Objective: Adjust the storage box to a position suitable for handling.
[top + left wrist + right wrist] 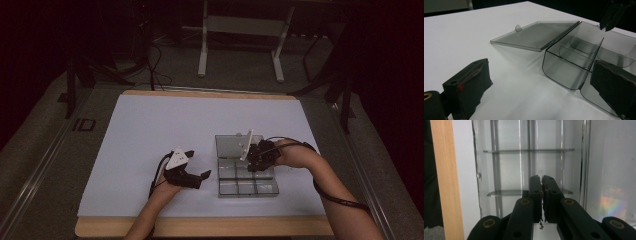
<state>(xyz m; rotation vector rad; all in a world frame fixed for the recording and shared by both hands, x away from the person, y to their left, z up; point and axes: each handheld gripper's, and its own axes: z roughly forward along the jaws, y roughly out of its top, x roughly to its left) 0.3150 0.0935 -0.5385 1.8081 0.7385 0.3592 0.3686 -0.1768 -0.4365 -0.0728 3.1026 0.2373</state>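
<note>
A smoky clear plastic box (247, 180) with several compartments lies on the white sheet, its hinged lid (231, 146) folded open flat behind it. My left gripper (199, 163) rests just left of the box, open with nothing between its jaws. In the left gripper view the box (571, 62) and lid (536, 35) lie ahead, and the left gripper (541, 75) has its pads wide apart. My right gripper (253, 161) hovers over the box's far compartments. In the right gripper view the right gripper (541, 178) is shut, pads pressed together above the dividers (529, 150), nothing visibly held.
The white sheet (165, 125) covers a wooden table whose edge (445, 180) shows in the right gripper view. A white metal frame (240, 30) stands on the floor beyond the table. The compartments look empty.
</note>
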